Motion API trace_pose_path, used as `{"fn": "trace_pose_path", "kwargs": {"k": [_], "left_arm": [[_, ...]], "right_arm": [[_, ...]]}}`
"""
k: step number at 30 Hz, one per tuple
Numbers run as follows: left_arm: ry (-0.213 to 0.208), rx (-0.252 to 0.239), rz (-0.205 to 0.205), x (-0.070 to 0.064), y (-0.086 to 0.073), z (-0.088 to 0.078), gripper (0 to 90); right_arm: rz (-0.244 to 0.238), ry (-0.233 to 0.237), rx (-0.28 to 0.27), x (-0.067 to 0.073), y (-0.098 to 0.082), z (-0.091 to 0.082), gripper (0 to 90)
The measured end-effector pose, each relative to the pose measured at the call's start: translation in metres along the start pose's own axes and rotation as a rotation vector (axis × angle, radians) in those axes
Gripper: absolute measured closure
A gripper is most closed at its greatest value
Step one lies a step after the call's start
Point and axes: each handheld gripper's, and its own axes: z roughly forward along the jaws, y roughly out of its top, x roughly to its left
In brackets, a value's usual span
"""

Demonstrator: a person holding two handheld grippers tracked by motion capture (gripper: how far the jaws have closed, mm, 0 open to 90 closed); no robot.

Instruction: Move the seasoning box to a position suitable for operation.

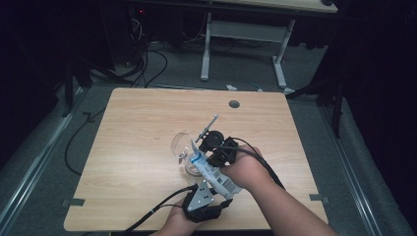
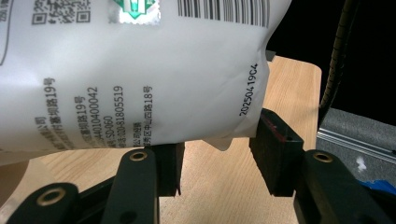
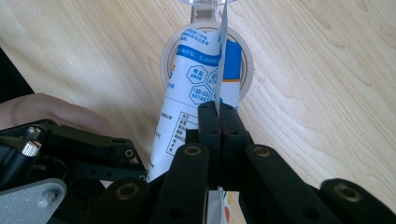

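While I hold both tools low over the near part of the pale wooden bench (image 1: 147, 128), a white plastic pouch with blue print and a barcode (image 1: 212, 172) is stretched between them, tilted with its top end towards the middle of the bench. My right hand-held gripper (image 3: 218, 122) is clenched on a thin flat edge of that pouch: in the right gripper view the two black jaws stand pressed together with the sheet pinched between them, and the pouch's blue-and-white printed face rises just beyond them. The top end of the pouch points down at a clear glass with a round rim (image 3: 208, 60) that stands on the bench directly beneath it; whether the pouch touches the rim I cannot tell. In the high view the glass (image 1: 183, 145) shows just left of the right hand-held gripper (image 1: 209, 147), near the middle of the bench.

My left hand-held gripper (image 2: 217, 158) grasps the bottom end of the same pouch. In the left gripper view the white pouch (image 2: 140, 79) bulges over the jaws, with black lettering, a date code and a barcode on it; the right jaw's pad lies against its lower corner and the left jaw sits under its lower edge. In the high view this left hand-held gripper (image 1: 216, 201) lies close to the bench's near edge, with its grey three-cornered plate upward and its black cable trailing off to the left.
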Motion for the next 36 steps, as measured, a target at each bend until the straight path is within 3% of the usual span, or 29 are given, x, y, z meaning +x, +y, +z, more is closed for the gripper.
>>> {"fn": "trace_pose_path", "kwargs": {"k": [36], "left_arm": [[-0.001, -0.007, -0.017, 0.0000, 0.0028, 0.0003, 56.2]], "right_arm": [[-0.006, -0.001, 0.008, -0.0003, 0.0046, 0.0019, 90.0]]}}
